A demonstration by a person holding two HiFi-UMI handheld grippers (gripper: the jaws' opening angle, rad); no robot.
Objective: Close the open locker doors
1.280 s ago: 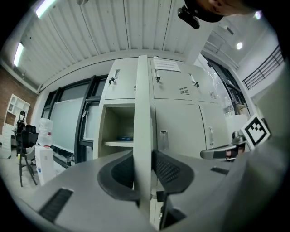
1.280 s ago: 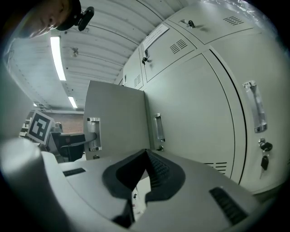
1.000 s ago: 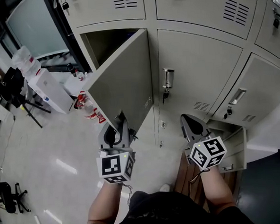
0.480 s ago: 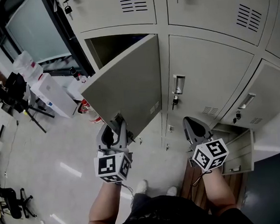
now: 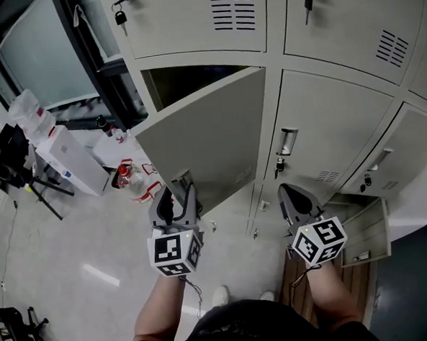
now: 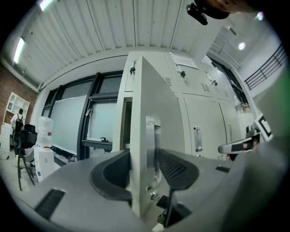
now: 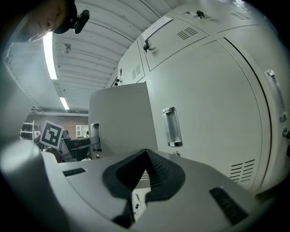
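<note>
The open locker door (image 5: pixel 211 137) hangs partway out from the upper left compartment. My left gripper (image 5: pixel 177 188) is at its lower free edge. In the left gripper view the door's edge (image 6: pixel 147 136) and its handle stand between the jaws of the left gripper (image 6: pixel 144 170). These jaws are opening: the left pad (image 6: pixel 118 174) lies at the door and the right pad (image 6: pixel 174 170) stands off it. My right gripper (image 5: pixel 291 195) hangs shut and empty before the closed middle locker (image 5: pixel 320 138); its pads (image 7: pixel 152 170) meet. A low locker door (image 5: pixel 365 232) at the bottom right also stands ajar.
Plastic bottles (image 5: pixel 127 180) and a white box (image 5: pixel 68 159) sit on the floor left of the lockers. A black stand (image 5: pixel 14 153) is further left. A wooden panel (image 5: pixel 292 284) lies by the person's feet. Padlocks and keys hang on the upper doors.
The left gripper's jaws have spread apart at the door's edge. The head view has tilted up, showing more of the upper lockers. The right gripper has stayed shut.
</note>
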